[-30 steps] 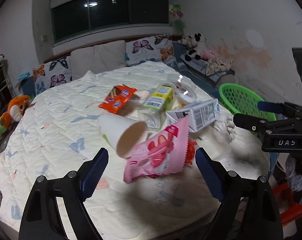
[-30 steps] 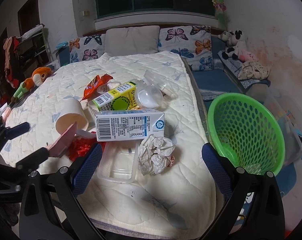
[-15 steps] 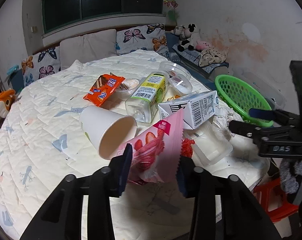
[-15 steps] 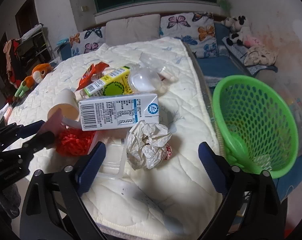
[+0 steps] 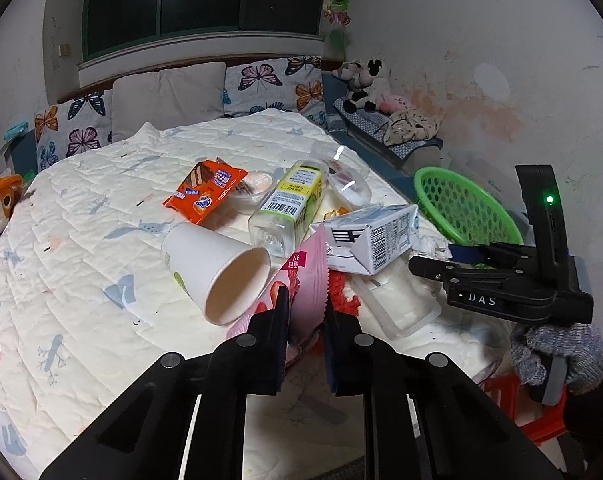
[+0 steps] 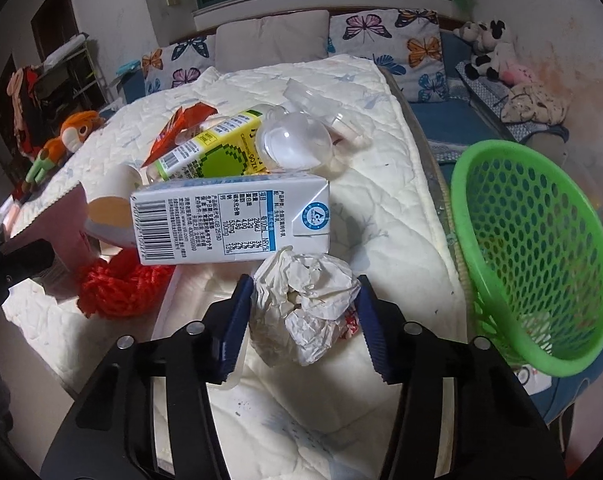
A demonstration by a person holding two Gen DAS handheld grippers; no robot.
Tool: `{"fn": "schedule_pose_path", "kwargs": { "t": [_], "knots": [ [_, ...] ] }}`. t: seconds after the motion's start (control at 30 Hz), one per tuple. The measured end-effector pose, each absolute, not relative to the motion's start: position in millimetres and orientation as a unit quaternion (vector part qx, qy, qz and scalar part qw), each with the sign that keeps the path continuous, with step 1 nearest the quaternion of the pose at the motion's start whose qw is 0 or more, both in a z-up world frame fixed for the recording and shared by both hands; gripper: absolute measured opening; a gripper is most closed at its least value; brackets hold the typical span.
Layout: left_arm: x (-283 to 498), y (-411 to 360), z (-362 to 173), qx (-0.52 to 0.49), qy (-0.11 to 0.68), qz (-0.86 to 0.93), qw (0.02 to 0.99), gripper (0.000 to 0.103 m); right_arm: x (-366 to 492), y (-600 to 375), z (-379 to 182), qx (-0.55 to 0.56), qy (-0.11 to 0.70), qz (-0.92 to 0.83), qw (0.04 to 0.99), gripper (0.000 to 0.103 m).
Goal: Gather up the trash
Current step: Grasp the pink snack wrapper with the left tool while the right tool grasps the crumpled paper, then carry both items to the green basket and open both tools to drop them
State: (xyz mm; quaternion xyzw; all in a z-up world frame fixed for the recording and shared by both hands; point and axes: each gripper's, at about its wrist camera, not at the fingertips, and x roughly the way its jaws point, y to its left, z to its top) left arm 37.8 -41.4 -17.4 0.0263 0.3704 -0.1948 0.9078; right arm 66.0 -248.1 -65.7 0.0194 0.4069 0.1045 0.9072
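Nearest in the left wrist view, the left gripper (image 5: 306, 316) has just been closing, and its two pads now pinch the pink strawberry snack wrapper (image 5: 307, 284), which stands up between them with its saw-tooth edge to the right. Just behind the wrapper a white paper cup (image 5: 215, 266) lies on its side, its mouth toward the camera, and a red mesh bundle (image 5: 343, 294) lies beside it on the right. In the right wrist view, the right gripper (image 6: 305, 300) has also just been closing; its blue pads now press on both sides of the crumpled white paper ball (image 6: 307, 304), which lies on the quilted bed cover (image 6: 381, 208) at the near edge. Directly behind the ball a white and blue milk carton (image 6: 229, 218) lies on its side, partly over a clear plastic tray (image 6: 189, 304). Farther back lie a yellow-green labelled bottle (image 6: 217, 148), a clear dome lid (image 6: 297, 142) and an orange snack packet (image 5: 205, 192). The green plastic basket (image 6: 541, 248) stands to the right, beside the bed.
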Motion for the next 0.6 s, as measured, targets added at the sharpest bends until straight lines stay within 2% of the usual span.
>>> {"fn": "schedule_pose_path", "kwargs": {
  "t": [0.6],
  "knots": [
    [43.9,-33.8,45.4,-0.008,0.33,-0.259,0.908,0.014,38.4,-279.9,-17.8,0.053,0.352,0.116,0.927,0.05]
  ]
}}
